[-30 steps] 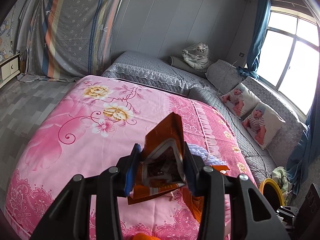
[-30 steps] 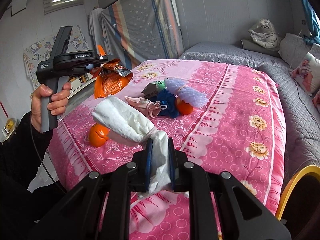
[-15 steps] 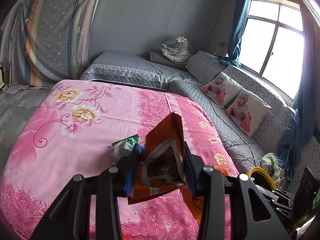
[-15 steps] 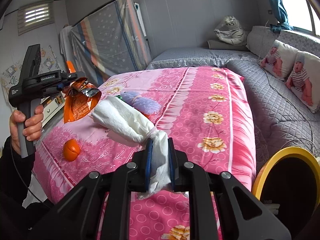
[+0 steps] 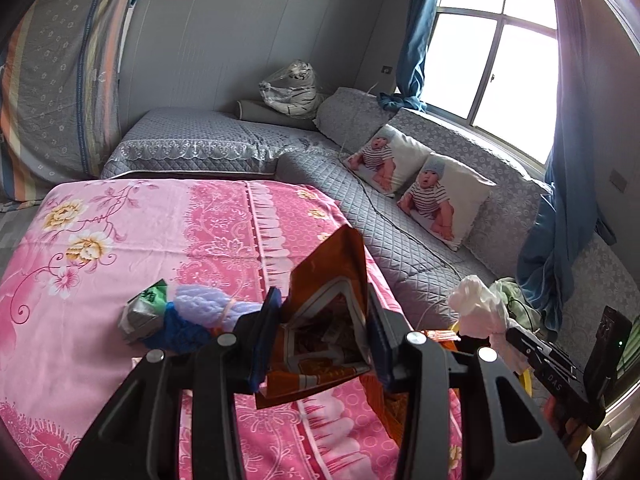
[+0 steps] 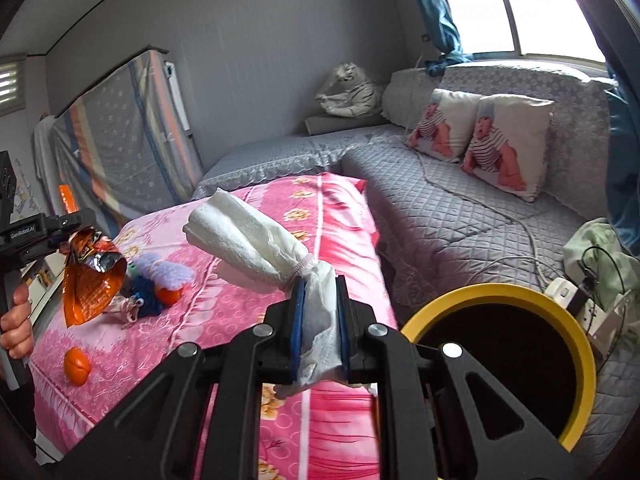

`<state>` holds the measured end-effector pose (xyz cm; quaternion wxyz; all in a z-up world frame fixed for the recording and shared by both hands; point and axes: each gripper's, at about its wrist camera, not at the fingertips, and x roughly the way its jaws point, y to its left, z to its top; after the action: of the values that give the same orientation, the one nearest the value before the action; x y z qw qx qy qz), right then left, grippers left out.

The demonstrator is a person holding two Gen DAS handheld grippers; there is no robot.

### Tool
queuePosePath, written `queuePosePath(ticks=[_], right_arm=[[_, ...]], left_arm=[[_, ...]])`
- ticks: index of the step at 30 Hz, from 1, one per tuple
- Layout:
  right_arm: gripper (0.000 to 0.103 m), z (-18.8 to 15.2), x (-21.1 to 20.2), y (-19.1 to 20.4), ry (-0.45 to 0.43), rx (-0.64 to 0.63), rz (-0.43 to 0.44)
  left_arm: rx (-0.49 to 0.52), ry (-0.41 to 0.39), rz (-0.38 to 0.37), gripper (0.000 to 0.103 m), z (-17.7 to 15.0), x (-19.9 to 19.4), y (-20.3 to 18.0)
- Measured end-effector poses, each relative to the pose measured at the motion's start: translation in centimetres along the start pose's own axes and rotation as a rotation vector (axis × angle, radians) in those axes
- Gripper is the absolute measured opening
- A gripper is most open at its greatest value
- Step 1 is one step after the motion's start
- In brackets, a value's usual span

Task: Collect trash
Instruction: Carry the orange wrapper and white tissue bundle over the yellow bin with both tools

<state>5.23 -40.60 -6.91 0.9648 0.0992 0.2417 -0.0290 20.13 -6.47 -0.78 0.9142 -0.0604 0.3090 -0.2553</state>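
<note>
Left hand-held gripper point(image 5: 324, 336): my jaws pinch an orange snack bag point(image 5: 328, 320) between the blue pads, its torn mouth open toward the camera (crumpled foil inside).
Right hand-held gripper point(image 6: 319, 320): clamped tight on a white tissue wad point(image 6: 256, 240), which sticks up and to the left out of my pads.
Snack bag, from the right wrist: it hangs in the air at the left edge, above the pink bedspread point(image 6: 248, 300).
Tissue wad, from the left wrist: it shows at the right, past the bed's corner.
Bin point(image 6: 576, 344): a yellow rim around a dark opening, just right of my right pads, beside the bed.
On the bed: 2 oranges, one point(image 6: 77, 365) near the front edge and another point(image 6: 170, 295) by a blue and lilac knitted bundle point(image 6: 160, 276); a green-topped carton point(image 5: 142, 312) lies next to that bundle.
</note>
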Motion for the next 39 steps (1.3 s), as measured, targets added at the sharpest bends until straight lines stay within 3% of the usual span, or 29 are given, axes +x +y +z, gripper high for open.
queuePosePath(ticks=[7, 21, 29, 39], right_arm=[[0.013, 0.1, -1.6, -5.1, -0.054, 0.112, -0.121], [0.013, -2.1, -2.1, -12.8, -0.033, 0.259, -0.274], [0.014, -3.1, -2.0, -16.1, -0.014, 0.323, -0.336], [0.014, -4.7, -1.0, -18.6, 0.044, 0.384, -0.364]], left_arm=[[0.076, 0.037, -0.105, 0.039, 0.1, 3.3, -5.8], [0.199, 0.162, -0.291, 0.039, -2.2, 12.0, -16.8], [0.233, 0.233, -0.335, 0.039, -4.5, 15.9, -20.8], [0.268, 0.293, -0.321, 0.039, -7.0, 19.0, -23.2]])
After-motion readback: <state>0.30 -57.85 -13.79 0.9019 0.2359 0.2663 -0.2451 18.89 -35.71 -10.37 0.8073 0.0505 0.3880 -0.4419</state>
